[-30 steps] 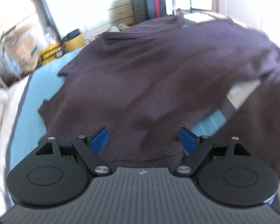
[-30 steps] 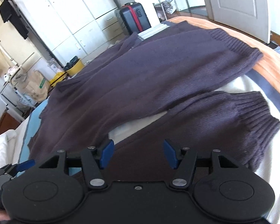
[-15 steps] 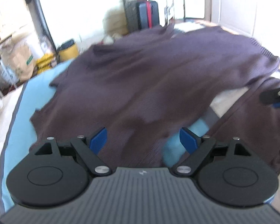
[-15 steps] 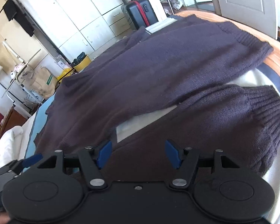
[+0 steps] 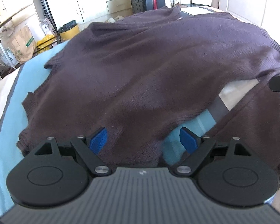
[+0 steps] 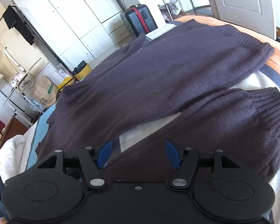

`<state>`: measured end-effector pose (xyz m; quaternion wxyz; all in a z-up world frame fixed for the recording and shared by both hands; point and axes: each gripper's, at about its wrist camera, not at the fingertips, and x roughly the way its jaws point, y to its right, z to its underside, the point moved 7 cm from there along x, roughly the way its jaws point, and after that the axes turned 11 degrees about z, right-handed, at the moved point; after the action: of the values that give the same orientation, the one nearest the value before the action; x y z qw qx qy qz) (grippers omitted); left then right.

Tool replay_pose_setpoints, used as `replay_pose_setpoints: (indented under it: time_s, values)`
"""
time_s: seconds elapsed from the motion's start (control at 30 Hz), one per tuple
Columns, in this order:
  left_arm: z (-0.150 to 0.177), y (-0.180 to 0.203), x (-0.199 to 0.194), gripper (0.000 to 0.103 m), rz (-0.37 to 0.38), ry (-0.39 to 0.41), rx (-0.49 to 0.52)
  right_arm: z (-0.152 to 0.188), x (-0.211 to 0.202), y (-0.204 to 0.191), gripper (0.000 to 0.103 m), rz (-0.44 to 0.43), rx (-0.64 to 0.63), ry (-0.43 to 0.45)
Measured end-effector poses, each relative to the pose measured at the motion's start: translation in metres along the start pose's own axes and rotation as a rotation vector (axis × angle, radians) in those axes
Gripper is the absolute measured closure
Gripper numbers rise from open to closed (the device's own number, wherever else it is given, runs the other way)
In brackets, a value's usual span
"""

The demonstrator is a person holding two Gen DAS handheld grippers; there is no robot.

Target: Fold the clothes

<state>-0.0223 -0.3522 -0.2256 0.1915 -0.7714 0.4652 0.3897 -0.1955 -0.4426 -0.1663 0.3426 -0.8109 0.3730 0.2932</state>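
Two grippers hover over a dark sweater (image 5: 149, 71) spread flat across the bed (image 5: 7, 123). At 9 o'clock, the left gripper (image 5: 143, 140) stands wide open above the sweater's near edge, holding nothing. At 3 o'clock, the right gripper (image 6: 138, 153) is also open and empty over the sleeve (image 6: 233, 123). For a clean fold, each should probably pinch only the sleeve's edge, then lift evenly toward 12 o'clock.

bright daylight, blown highlights, fisheye warp
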Motion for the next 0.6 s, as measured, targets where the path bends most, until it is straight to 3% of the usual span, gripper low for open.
replay_pose_setpoints:
  time_s: [0.07, 0.13, 0.23, 0.3, 0.37, 0.4, 0.47, 0.5, 0.53, 0.6]
  values:
    - [0.0, -0.001, 0.004, 0.021, 0.014, -0.01, 0.002, -0.004, 0.001, -0.004, 0.035, -0.017, 0.0, -0.01]
    - [0.0, -0.003, 0.007, 0.023, 0.03, -0.02, -0.009, -0.019, 0.0, -0.012, 0.035, -0.042, -0.025, -0.083]
    - [-0.001, -0.007, 0.006, 0.029, 0.041, -0.015, -0.034, -0.047, -0.016, -0.029, 0.035, -0.054, -0.198, -0.184]
    - [-0.004, -0.008, 0.006, 0.029, 0.049, -0.008, -0.04, -0.068, -0.033, -0.034, 0.033, 0.002, -0.422, -0.134]
    - [-0.008, -0.005, 0.009, 0.029, 0.052, -0.007, -0.032, -0.089, -0.041, -0.027, 0.025, 0.068, -0.613, -0.016]
    - [-0.009, -0.003, 0.012, 0.029, 0.054, -0.014, -0.031, -0.096, -0.037, -0.019, 0.017, 0.086, -0.643, 0.009]
    - [-0.01, 0.003, 0.022, 0.027, 0.075, -0.055, -0.032, -0.107, -0.017, 0.001, 0.016, 0.107, -0.635, 0.012]
    - [-0.009, 0.007, 0.028, 0.018, 0.102, -0.09, -0.034, -0.111, -0.004, 0.014, 0.017, 0.12, -0.601, -0.005]
    - [-0.01, 0.008, 0.03, 0.016, 0.113, -0.107, -0.039, -0.111, 0.01, 0.026, 0.018, 0.122, -0.571, -0.034]
    - [-0.013, 0.005, 0.029, 0.016, 0.104, -0.092, -0.056, -0.111, 0.028, 0.049, 0.019, 0.123, -0.569, -0.073]
